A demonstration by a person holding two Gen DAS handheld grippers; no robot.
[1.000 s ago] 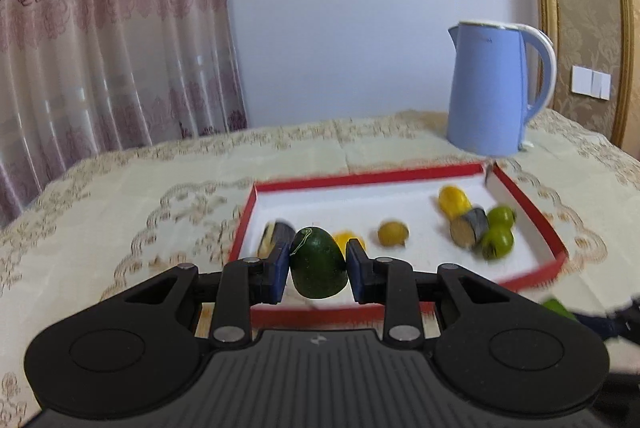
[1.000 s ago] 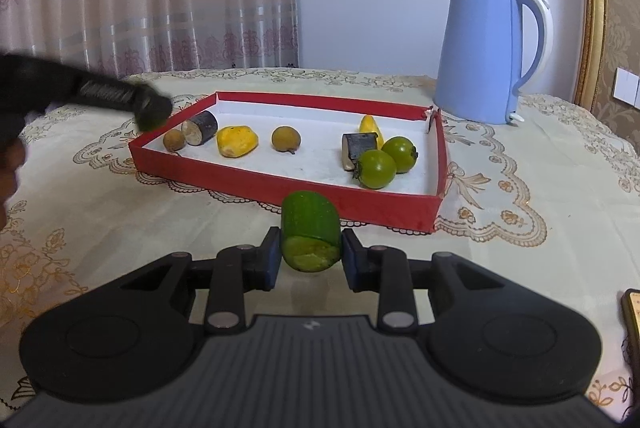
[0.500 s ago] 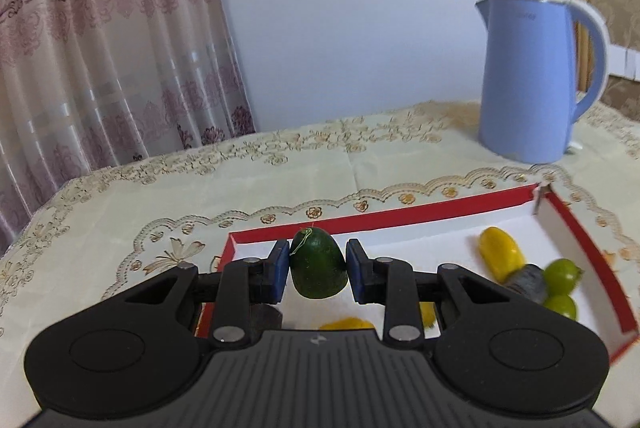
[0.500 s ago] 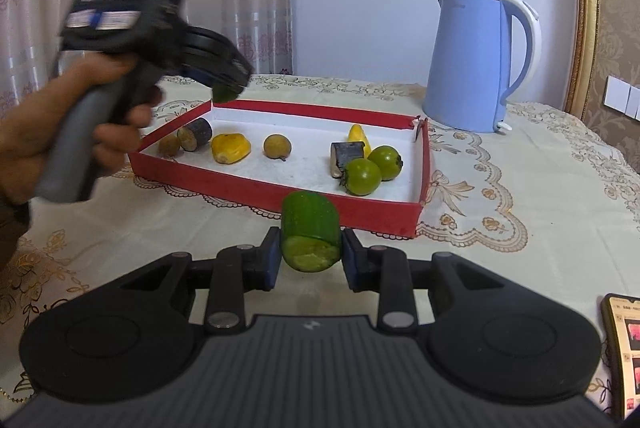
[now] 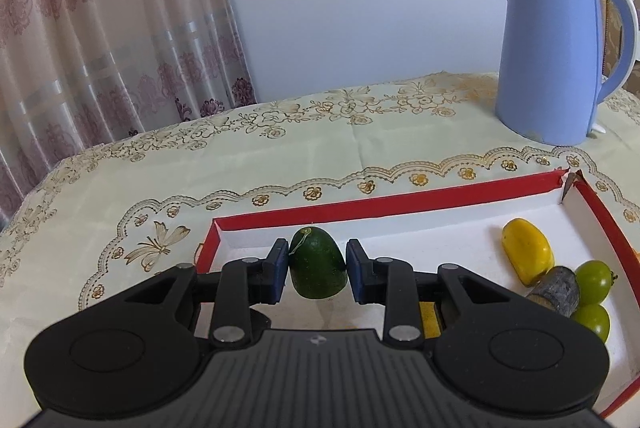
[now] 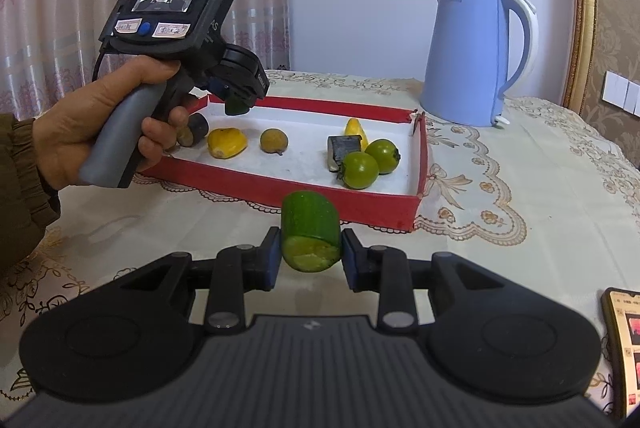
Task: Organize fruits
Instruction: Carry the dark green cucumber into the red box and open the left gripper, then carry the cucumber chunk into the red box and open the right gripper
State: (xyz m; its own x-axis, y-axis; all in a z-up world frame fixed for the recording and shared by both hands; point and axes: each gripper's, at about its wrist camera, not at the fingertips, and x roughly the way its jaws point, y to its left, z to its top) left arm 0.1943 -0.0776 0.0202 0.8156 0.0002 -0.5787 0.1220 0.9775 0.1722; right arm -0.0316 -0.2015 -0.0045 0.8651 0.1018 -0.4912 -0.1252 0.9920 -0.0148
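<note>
- Now our left gripper (image 5: pixel 318 271) squeezes a dark green fruit piece (image 5: pixel 317 267), held above the back left corner of the red tray (image 5: pixel 384 203).
- We should lower it slowly until it touches the white floor, then open.
- Let's keep it away from the yellow fruit (image 6: pixel 227 143) and the round brown fruit (image 6: pixel 274 141) nearby.
- Our right gripper (image 6: pixel 311 255) grips a cut green chunk (image 6: pixel 311 230) in front of the tray; we hold it steady.
</note>
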